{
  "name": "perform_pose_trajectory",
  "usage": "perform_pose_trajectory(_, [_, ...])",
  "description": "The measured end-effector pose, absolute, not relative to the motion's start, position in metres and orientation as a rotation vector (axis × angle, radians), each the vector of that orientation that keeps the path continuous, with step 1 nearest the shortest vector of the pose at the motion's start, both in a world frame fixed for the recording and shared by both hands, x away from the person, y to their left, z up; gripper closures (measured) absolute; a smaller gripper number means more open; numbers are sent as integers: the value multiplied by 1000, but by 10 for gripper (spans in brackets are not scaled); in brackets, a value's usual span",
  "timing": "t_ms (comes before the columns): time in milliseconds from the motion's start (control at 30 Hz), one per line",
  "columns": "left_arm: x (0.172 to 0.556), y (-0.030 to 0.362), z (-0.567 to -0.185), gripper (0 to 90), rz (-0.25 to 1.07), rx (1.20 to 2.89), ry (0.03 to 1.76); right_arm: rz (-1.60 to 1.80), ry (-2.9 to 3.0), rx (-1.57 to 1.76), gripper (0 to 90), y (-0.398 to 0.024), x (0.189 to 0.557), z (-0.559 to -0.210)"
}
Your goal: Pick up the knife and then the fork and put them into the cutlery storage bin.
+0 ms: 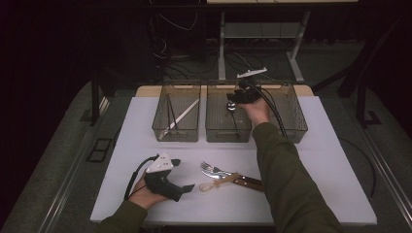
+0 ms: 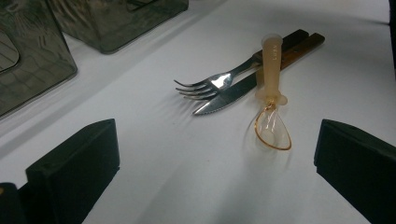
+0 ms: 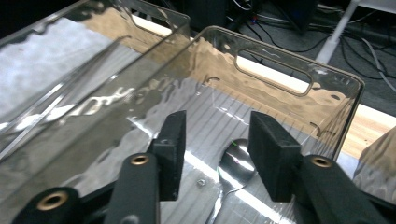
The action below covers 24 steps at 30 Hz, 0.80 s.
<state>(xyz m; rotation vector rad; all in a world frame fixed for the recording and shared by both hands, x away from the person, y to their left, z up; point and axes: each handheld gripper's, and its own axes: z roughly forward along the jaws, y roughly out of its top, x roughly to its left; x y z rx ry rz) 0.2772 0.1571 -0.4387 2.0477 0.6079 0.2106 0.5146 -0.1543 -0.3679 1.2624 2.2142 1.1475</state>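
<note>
My right gripper (image 1: pixel 233 102) hangs over the middle clear bin (image 1: pixel 228 138), its jaws partly apart. In the right gripper view a metal spoon (image 3: pixel 238 161) lies on the floor of that bin (image 3: pixel 280 46) below my right gripper (image 3: pixel 215 144), and the pads do not press on it. My left gripper (image 1: pixel 184 174) rests on the white table (image 1: pixel 311 194) at the front left, open and empty. In the left gripper view its wide jaws (image 2: pixel 217 168) face a metal fork (image 2: pixel 210 84), a wood-handled knife (image 2: pixel 224 99) and an amber plastic spoon (image 2: pixel 271 70) lying together.
Three clear bins stand in a row at the table's back. The left bin (image 1: pixel 176 133) holds a white utensil and dark ones; the right bin (image 1: pixel 294 124) sits behind my right forearm. The fork (image 1: pixel 210 167), knife (image 1: pixel 248 182) and plastic spoon (image 1: pixel 216 183) lie front centre.
</note>
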Motion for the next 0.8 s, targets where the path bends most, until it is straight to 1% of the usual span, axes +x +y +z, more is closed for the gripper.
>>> perform_pose_trajectory(167, [277,156,-439,0,210,2044,609,1200,2238,1235,493,-161,502,-360])
perform_pose_trajectory(267, [277,157,-438,0,218,2063,599,1231,2258,1215,472,-167,490,-356])
perform_pose_trajectory(633, [276,157,-439,0,211,2057,611,1360,2370,1056,457,-187,430,-348])
perform_pose_trajectory(800, [276,157,-439,0,213,2055,610,1372,2440,964,456,-192,403,-351])
